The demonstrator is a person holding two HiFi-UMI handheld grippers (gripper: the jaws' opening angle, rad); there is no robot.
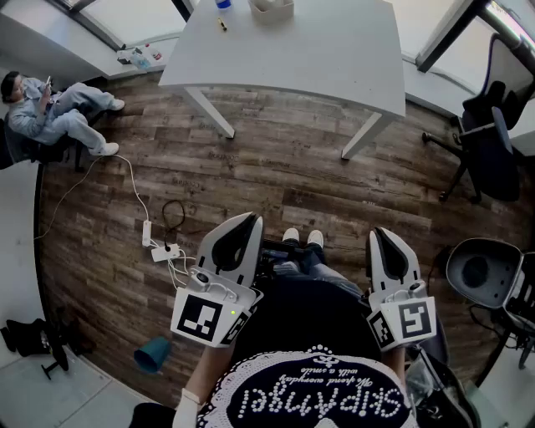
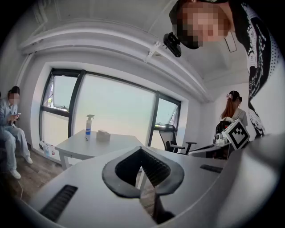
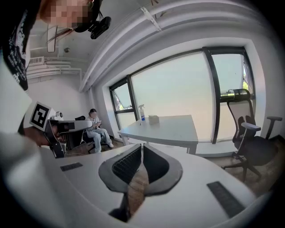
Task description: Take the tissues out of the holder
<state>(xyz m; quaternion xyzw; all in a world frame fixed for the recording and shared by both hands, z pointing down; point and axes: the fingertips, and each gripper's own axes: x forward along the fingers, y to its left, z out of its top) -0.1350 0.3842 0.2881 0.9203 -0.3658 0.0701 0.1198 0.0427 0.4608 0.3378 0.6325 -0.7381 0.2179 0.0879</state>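
Both tools closed and empty, operator standing well apart from the tissue holder
The tissue holder (image 1: 272,8) stands at the far edge of the white bench (image 1: 334,58), near a spray bottle (image 2: 88,127). The left tool (image 1: 251,220) and right tool (image 1: 381,235) each have their jaws together with nothing between them. Likely faults: a tool that reaches the holder with its jaws together would push it or crumple the tissue rather than grip it, so the jaws must open first. A wide reach could tip the spray bottle. The cable (image 1: 138,196) and power strip on the wooden floor (image 1: 276,175) are a trip hazard on the way in. Both hands hold the tools close to the body, side by side, aimed toward the bench and tilted slightly downward
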